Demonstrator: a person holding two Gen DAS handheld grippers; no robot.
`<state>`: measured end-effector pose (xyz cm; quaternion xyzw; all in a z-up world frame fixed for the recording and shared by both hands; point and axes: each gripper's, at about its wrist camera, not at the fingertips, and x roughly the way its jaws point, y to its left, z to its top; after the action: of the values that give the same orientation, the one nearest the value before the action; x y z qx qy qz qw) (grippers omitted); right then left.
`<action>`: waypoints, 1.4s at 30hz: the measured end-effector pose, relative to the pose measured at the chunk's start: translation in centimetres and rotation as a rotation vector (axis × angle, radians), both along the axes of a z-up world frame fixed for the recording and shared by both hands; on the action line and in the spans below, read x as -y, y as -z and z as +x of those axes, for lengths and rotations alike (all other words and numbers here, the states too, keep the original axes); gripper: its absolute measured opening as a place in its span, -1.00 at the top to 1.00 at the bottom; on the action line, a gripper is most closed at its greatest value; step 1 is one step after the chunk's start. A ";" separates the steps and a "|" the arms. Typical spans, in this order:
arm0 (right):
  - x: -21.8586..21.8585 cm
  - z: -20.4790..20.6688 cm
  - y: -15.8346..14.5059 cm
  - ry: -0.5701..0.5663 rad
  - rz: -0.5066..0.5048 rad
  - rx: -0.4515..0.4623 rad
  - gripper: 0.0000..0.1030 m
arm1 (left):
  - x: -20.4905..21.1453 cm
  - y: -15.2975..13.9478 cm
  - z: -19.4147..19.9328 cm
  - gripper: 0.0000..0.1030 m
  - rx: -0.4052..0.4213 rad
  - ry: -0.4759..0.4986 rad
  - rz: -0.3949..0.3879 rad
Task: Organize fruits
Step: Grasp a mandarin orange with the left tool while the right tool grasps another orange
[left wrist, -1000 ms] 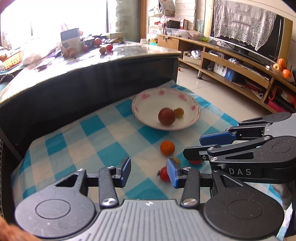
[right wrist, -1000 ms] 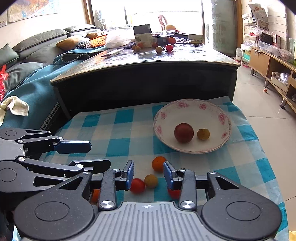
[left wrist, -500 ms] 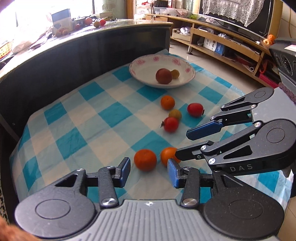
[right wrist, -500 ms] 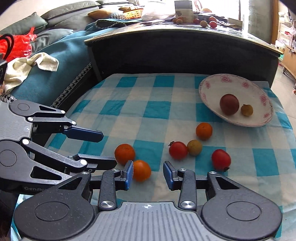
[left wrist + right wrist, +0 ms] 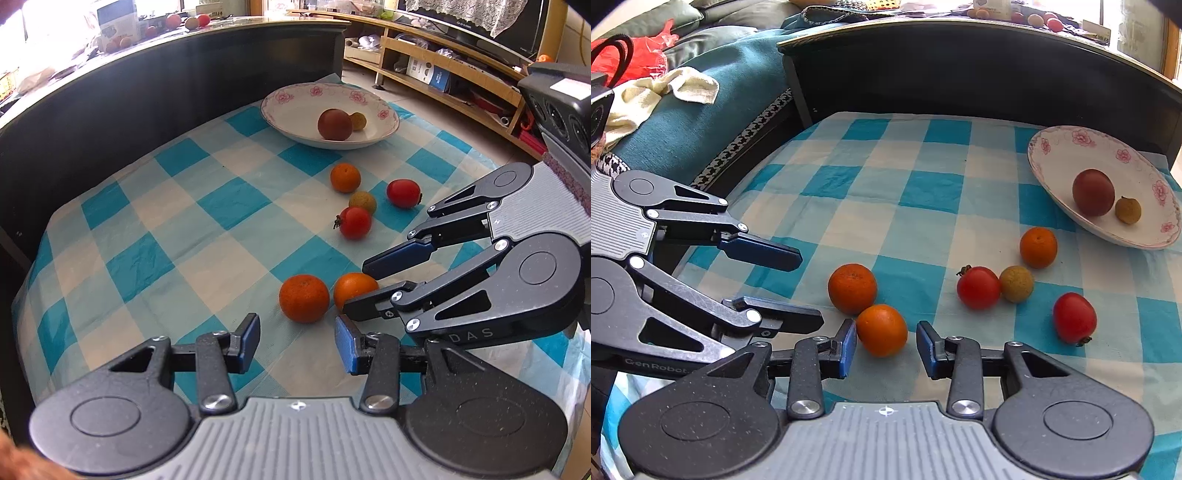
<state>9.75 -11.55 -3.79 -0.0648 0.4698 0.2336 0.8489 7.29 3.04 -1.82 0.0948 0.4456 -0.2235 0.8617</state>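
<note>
The right gripper [image 5: 885, 349] is spread, and one orange [image 5: 881, 329] lies between its two fingers, just ahead of the pads; whether a pad touches it I cannot tell, but the jaws do not press it. The left gripper [image 5: 295, 341] is also spread and holds nothing; a second orange [image 5: 304, 298] lies on the cloth just in front of its fingers. These two oranges touch each other or nearly so.

Farther out on the checked cloth [image 5: 923, 192] there is a small group: a third orange [image 5: 1038, 242], a tomato [image 5: 978, 287] touching a small brownish fruit [image 5: 1016, 284], and a second tomato [image 5: 1074, 317] a little apart to the right.

At the far right corner stands the flowered bowl [image 5: 1082, 138]. Inside it are a dark red fruit [image 5: 1093, 192] and another small brownish fruit [image 5: 1127, 210], close together.

I judge the task to be in its early part: two fruits are in the bowl and six remain on the cloth. The count: three oranges, two tomatoes, two small brownish fruits, one dark red fruit, one bowl. The orange between the right fingers seems the next one to be taken.
</note>
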 end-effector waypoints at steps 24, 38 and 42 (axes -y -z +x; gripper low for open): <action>3.8 -0.4 -0.3 0.117 -0.006 -0.035 0.52 | 2.6 2.3 2.4 -0.05 -0.009 -0.013 0.000; 4.1 -0.5 0.3 0.108 -0.027 -0.033 0.50 | 3.9 1.6 2.3 0.16 0.020 -0.008 0.055; 3.9 -0.5 0.5 0.106 -0.035 -0.027 0.49 | 3.3 2.2 2.6 0.12 -0.001 -0.027 0.046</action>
<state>9.21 -15.40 -4.33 -0.0517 0.4878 0.1810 0.8524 9.87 -0.27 -4.05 0.1084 0.4521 -0.2017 0.8621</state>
